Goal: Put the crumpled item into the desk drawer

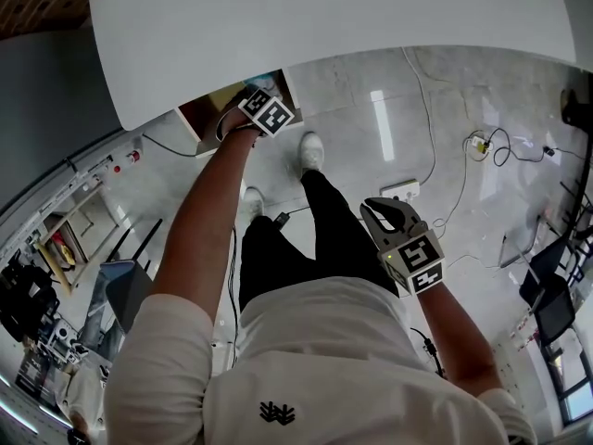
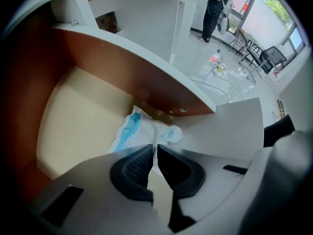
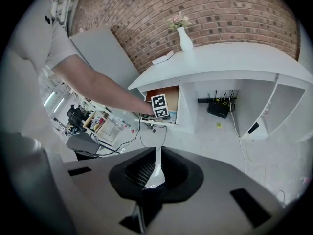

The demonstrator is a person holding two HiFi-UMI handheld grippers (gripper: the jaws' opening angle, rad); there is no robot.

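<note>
The crumpled item (image 2: 146,131), a white wrapper with blue print, lies low in the open desk drawer (image 2: 78,116) against its brown wall. My left gripper (image 2: 156,153) reaches into that drawer. Its jaws are closed to a thin slit in which a white strip of the item shows, and the item's near edge is hidden behind them. From the head view the left gripper (image 1: 267,111) sits at the drawer's mouth under the white desk (image 1: 334,17). My right gripper (image 1: 397,221) hangs by my right hip, shut and empty, and the right gripper (image 3: 156,166) faces the desk.
A white vase with flowers (image 3: 185,37) and a flat white object (image 3: 162,58) stand on the desk top. A router (image 3: 217,107) sits in the desk's open bay. Cables and a power strip (image 1: 400,189) lie on the pale floor. Black chairs (image 1: 548,295) stand at right.
</note>
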